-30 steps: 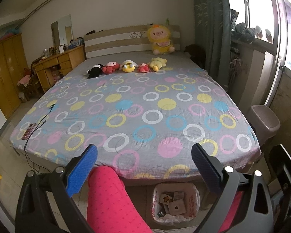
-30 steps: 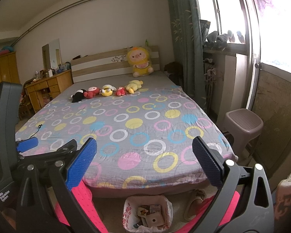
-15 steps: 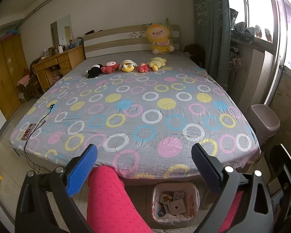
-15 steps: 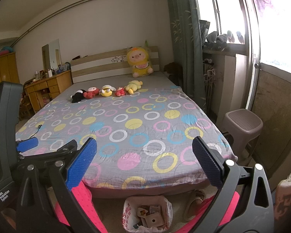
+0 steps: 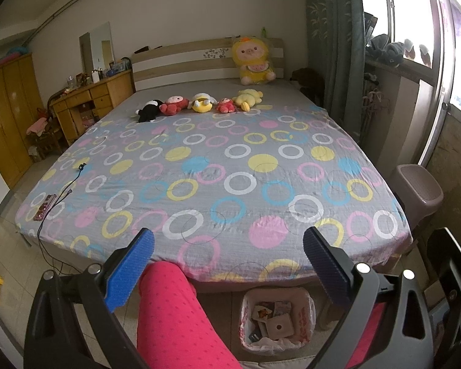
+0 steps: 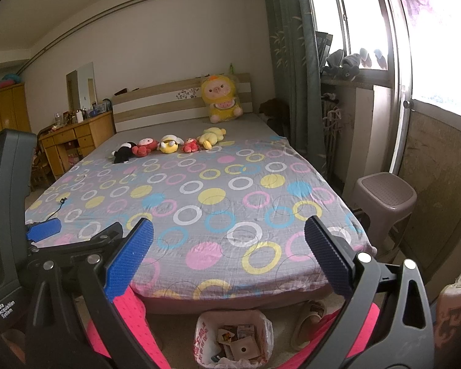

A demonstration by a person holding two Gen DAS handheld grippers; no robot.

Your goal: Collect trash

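Both the left hand-held gripper and right hand-held gripper were held wide apart, gripping nothing. A white plastic-bag-lined bin of paper scraps was seen on the floor at the foot of the circle-patterned bed.

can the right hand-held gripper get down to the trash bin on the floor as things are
Probably yes. The right hand-held gripper is open and empty, and the trash bin sits just below it at the bed's foot, its open top uncovered between the person's pink legs.

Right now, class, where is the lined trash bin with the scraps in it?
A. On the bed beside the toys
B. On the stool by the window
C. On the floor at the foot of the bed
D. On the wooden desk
C: the trash bin stands on the floor just below the bed's near edge.
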